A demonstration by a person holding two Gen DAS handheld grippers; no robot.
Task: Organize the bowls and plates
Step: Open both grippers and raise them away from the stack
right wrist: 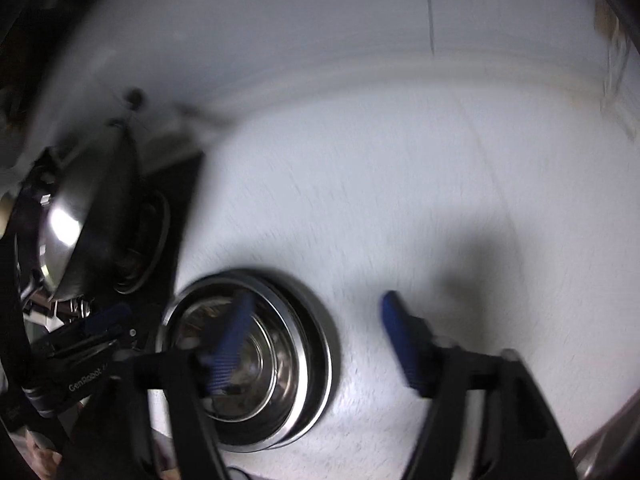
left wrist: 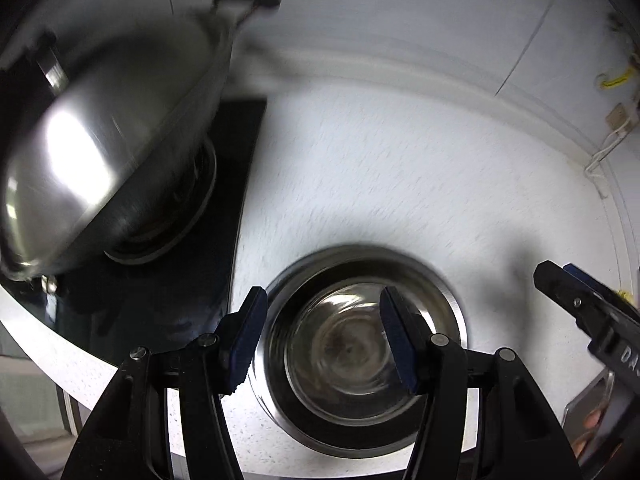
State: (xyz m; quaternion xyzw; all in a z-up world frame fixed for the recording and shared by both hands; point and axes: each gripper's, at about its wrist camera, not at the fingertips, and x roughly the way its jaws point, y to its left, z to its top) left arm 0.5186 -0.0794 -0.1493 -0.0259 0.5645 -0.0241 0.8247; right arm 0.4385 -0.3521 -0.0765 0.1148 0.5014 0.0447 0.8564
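A stack of nested steel bowls [left wrist: 360, 344] sits on the white speckled counter [left wrist: 400, 168]. My left gripper [left wrist: 324, 340] is open above the stack, its blue pads on either side of the left half of the bowl. The right gripper shows at the right edge of this view [left wrist: 576, 300]. In the right wrist view the stack [right wrist: 252, 360] lies at lower left. My right gripper [right wrist: 316, 344] is open and empty, its left finger over the bowl and its right finger over bare counter. The left gripper's body [right wrist: 88, 360] is at the far left.
A large steel wok [left wrist: 104, 152] rests on a black glass hob [left wrist: 224, 208] to the left; it also shows in the right wrist view [right wrist: 84, 216]. A tiled wall [left wrist: 400, 20] runs behind the counter. A cord and socket [left wrist: 612, 128] are at the right. A metal edge [right wrist: 600, 452] sits lower right.
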